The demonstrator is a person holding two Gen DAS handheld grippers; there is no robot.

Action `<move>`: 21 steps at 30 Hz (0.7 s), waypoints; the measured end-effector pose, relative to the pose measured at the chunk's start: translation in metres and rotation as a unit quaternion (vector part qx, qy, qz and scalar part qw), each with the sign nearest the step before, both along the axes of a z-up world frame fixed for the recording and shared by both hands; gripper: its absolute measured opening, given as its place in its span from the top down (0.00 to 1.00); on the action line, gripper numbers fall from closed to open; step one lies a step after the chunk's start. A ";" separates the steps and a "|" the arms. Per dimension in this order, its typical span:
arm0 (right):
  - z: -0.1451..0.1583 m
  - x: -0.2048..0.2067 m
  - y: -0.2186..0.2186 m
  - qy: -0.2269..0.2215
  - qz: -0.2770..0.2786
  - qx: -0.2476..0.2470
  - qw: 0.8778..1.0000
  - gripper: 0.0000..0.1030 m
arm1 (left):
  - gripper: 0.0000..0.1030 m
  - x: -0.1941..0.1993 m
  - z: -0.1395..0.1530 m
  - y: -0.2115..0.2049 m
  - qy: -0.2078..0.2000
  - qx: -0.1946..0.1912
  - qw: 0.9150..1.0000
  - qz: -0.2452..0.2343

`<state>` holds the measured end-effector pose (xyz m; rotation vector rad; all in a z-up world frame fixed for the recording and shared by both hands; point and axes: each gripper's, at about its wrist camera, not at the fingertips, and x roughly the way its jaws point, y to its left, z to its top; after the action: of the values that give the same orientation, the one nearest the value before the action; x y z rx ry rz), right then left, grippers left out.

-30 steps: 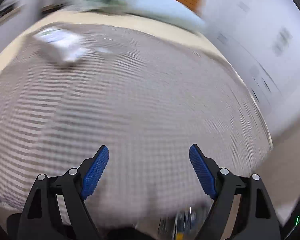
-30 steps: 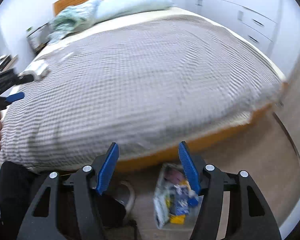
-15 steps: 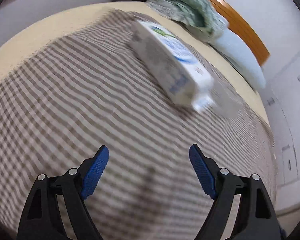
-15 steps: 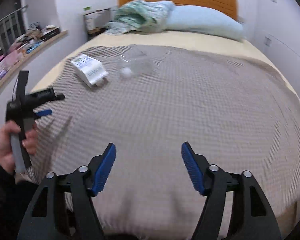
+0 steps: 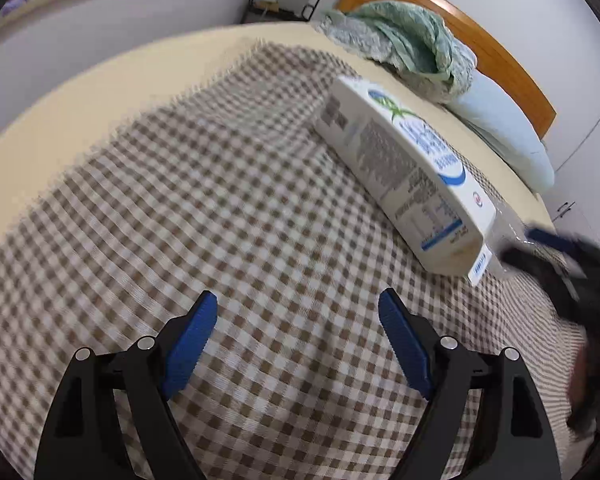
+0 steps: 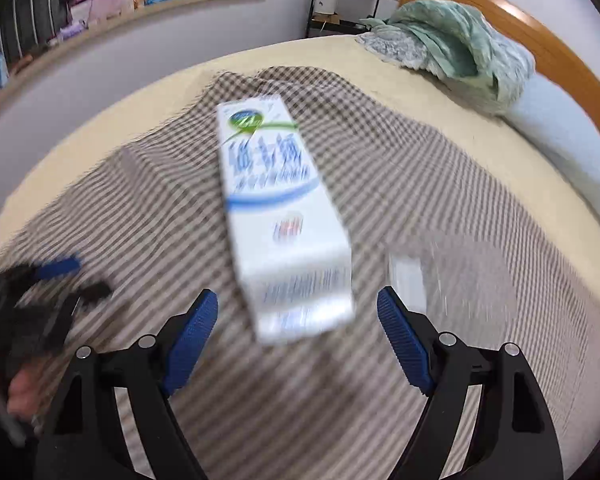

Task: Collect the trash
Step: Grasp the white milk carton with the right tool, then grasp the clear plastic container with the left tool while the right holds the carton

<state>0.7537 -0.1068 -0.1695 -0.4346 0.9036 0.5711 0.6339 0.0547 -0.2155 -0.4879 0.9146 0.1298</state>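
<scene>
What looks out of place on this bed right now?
A white milk carton lies tipped on its side on the checked blanket, with a clear plastic container beside it. Both look like trash. A green cloth is bunched by the pillow.

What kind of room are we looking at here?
A bedroom, almost certainly. There is a bed with a wooden headboard, a pale blue pillow and a checked blanket spread over it. A white carton lies on the blanket, and a cluttered shelf runs along the wall.

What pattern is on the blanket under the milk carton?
Brown-and-white checks on the blanket, clearest in the left wrist view; the carton lies on it.
</scene>
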 end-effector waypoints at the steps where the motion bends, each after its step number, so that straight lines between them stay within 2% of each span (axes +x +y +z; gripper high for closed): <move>1: -0.005 0.013 0.008 0.007 0.005 -0.007 1.000 0.24 | 0.23 0.001 -0.001 -0.001 0.000 -0.002 1.000 -0.008; 4: -0.031 0.043 0.023 0.052 0.016 -0.022 0.998 0.24 | 0.23 0.005 -0.002 -0.008 -0.003 0.010 1.000 -0.029; 8: -0.052 0.059 0.028 0.082 0.004 0.003 0.997 0.24 | 0.21 0.012 -0.006 -0.016 0.006 0.011 0.999 -0.047; 13: -0.058 0.060 0.022 0.073 -0.023 0.031 0.997 0.25 | 0.21 0.010 -0.006 -0.019 0.005 0.018 0.998 -0.062; 19: -0.052 0.031 0.007 0.061 -0.028 0.018 0.998 0.28 | 0.21 0.010 -0.005 -0.018 0.005 0.012 0.998 -0.055; 21: -0.049 0.019 0.006 0.057 -0.014 0.020 0.998 0.29 | 0.21 0.008 -0.005 -0.016 0.005 0.018 0.999 -0.048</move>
<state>0.7732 -0.1005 -0.2183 -0.3558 1.0047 0.5918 0.6419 0.0392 -0.2203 -0.4100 0.9421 0.0611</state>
